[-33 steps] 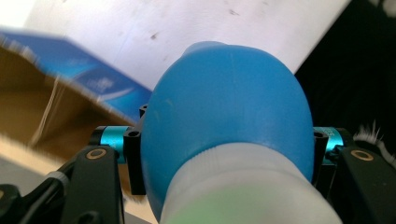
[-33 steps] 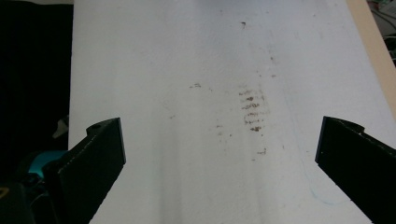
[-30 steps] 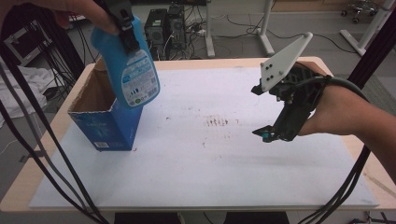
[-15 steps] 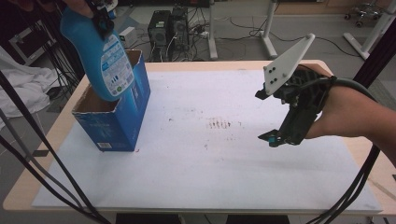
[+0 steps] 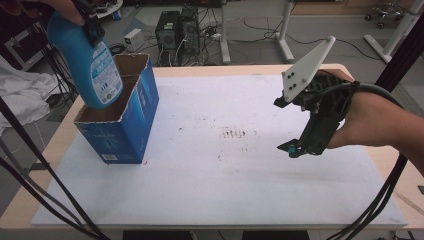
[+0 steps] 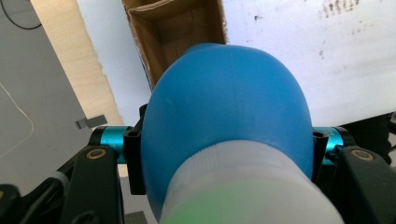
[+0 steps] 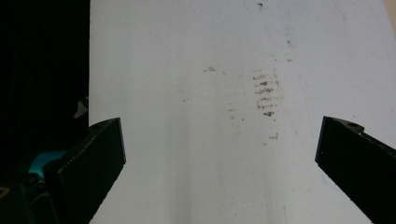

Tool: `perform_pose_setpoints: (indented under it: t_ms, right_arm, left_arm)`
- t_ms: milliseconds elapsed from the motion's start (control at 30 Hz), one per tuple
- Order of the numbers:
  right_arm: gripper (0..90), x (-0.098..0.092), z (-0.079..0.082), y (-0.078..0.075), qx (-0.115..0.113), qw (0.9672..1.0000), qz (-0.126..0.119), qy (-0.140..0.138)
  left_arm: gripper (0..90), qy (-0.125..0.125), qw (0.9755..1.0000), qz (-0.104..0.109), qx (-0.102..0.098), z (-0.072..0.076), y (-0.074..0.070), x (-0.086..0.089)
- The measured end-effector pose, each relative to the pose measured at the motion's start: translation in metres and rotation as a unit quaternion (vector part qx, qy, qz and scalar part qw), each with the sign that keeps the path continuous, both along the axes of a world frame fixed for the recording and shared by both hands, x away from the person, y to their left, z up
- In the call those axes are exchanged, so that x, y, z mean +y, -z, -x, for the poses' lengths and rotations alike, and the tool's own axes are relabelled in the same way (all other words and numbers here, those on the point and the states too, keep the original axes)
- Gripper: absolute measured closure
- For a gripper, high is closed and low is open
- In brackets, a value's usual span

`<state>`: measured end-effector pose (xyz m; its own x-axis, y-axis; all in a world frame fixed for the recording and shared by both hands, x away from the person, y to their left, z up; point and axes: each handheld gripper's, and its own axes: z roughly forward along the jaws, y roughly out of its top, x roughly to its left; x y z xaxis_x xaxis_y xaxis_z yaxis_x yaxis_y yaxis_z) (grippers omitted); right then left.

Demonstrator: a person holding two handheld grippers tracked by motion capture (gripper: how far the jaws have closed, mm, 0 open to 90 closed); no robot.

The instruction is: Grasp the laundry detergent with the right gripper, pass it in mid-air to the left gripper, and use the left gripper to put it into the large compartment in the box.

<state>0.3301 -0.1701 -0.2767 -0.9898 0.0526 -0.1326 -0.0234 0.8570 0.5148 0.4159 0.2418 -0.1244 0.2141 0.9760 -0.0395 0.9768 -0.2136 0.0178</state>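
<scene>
I have the blue bottle (image 5: 90, 62) clenched in my left tool (image 6: 224, 149), the jaws pressing on its rounded shoulders just below the white cap. It hangs base-down and tilted over the open top of the blue cardboard box (image 5: 122, 122), its bottom at about the level of the torn rim and not yet inside. My right tool (image 5: 300, 147) is released, jaws wide apart with nothing between them, poised above the white surface (image 5: 225, 185) well away from the box.

The main risk, as I judge it, is the tilt: if I lower the bottle at this slant, its base may catch the ragged cardboard edge and shove or tip the box, which stands free near the left edge of the surface with nothing bracing it. The bottle's plastic looks smooth and glossy, and the body bulges where the jaws bite, so a bump could make it slide or twist in the grip. The opening looks only a little wider than the bottle, so there is little room for error.

The box is thin card, printed blue outside, raw brown inside, with an uneven torn lip. The bottle carries a glossy paper label. The surface is matte white, scuffed with dark smudges near the middle.
</scene>
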Motion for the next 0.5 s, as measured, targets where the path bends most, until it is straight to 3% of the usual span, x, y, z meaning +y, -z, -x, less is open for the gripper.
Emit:
perform_pose_setpoints:
  t_ms: [133, 233, 367, 500]
  right_arm:
    - [0.9, 0.000, -0.001, 0.001, 0.002, 1.0000, -0.001, 0.002]
    - [1.0, 0.000, -0.002, 0.001, 0.004, 1.0000, 0.002, 0.005]
    - [0.9, 0.000, -0.002, 0.001, 0.003, 1.0000, 0.001, 0.007]
    - [1.0, -0.001, -0.001, 0.002, 0.004, 1.0000, 0.003, 0.008]
  left_arm:
    - [38.5, 0.035, 0.9993, 0.002, 0.010, -0.005, 0.016, 0.003]
    - [38.5, 0.068, 0.9975, 0.001, 0.022, -0.009, 0.031, 0.002]
    - [38.5, 0.105, 0.9939, -0.007, 0.033, -0.014, 0.051, 0.000]
    - [38.5, 0.144, 0.9887, -0.017, 0.040, -0.018, 0.073, 0.000]
